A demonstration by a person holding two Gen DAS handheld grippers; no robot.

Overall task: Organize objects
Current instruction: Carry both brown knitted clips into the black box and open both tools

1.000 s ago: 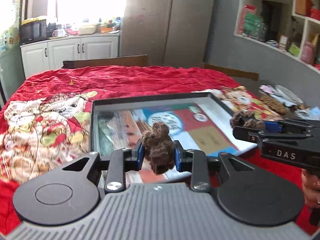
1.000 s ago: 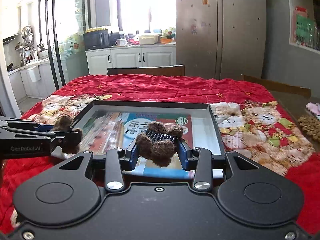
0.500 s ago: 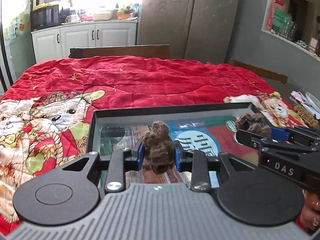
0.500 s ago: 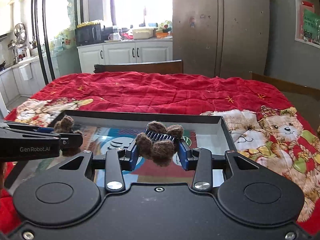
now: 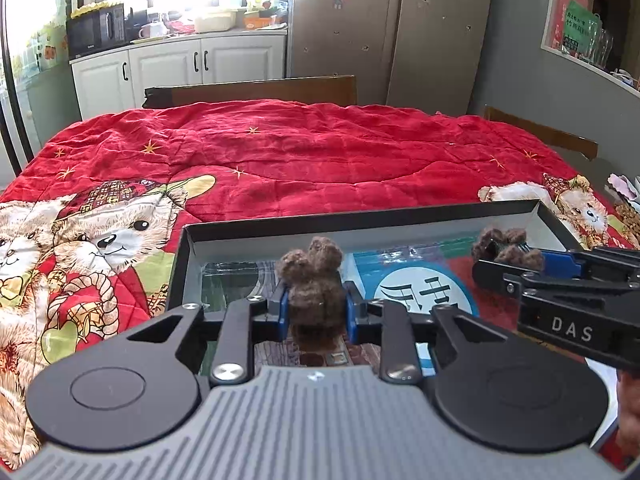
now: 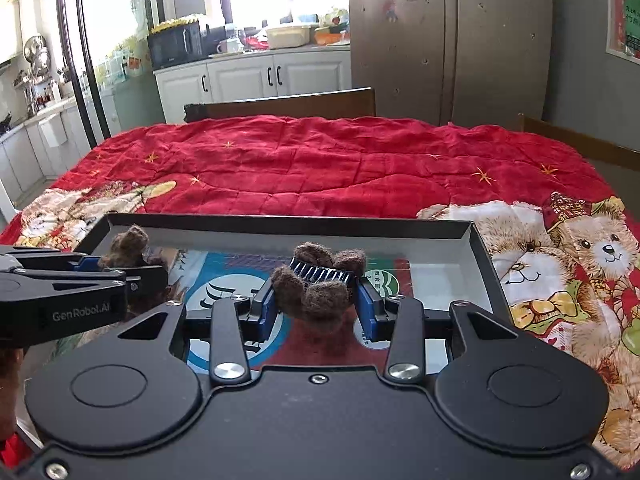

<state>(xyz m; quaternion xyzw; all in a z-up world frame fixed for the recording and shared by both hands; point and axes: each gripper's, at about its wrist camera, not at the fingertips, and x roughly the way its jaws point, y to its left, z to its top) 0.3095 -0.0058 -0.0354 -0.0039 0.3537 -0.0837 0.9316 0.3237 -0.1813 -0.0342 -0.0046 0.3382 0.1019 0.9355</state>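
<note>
While a red quilt printed with bears covers the table, with a fridge and white cabinets behind in a sunlit kitchen, a shallow black tray lies near its front edge, seemingly the place where things are gathered. Both grippers hang over the tray, tilted down, likely to set their loads inside. Left gripper has its jaws closing on a brown fuzzy clip, pads pressing its sides. Right gripper pinches a second clip, jaws partly apart, dark teeth showing; what the tufts are made of is hard to tell
</note>
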